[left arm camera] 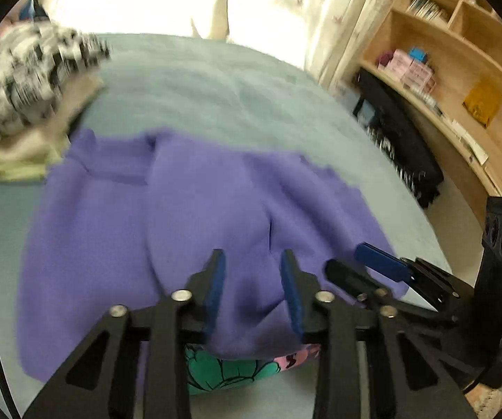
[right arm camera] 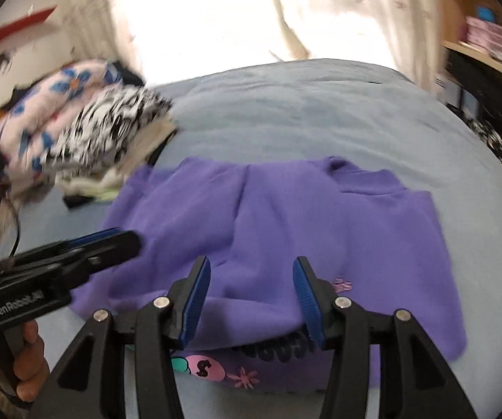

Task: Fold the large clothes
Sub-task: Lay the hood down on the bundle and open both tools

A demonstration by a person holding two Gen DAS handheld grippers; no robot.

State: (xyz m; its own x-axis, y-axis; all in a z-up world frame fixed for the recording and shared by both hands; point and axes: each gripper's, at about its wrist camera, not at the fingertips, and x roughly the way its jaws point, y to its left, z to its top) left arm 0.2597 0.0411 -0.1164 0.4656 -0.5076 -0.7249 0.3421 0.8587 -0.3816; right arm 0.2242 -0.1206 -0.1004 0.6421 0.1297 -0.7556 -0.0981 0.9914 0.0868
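A purple sweatshirt (left arm camera: 188, 216) (right arm camera: 285, 223) lies folded on the bed, its sleeves turned in over the body. A green and pink print (left arm camera: 233, 370) (right arm camera: 202, 366) peeks out at its near edge. My left gripper (left arm camera: 252, 272) hovers over the near part of the garment. Its blue-padded fingers are apart and nothing is pinched between them. My right gripper (right arm camera: 251, 276) is beside it over the near hem, jaws wider apart and empty. Each gripper shows in the other's view: the right gripper (left arm camera: 343, 258) at the right, and the left gripper (right arm camera: 125, 241) at the left, held by a hand (right arm camera: 27, 366).
The bed's pale blue sheet (left arm camera: 216, 87) (right arm camera: 303, 111) extends beyond the garment. A pile of folded clothes (left arm camera: 24, 80) (right arm camera: 111, 129) sits at the far left. A black keyboard (left arm camera: 397, 139) and wooden shelves (left arm camera: 460, 70) stand to the right. Curtains (left arm camera: 320, 17) hang behind.
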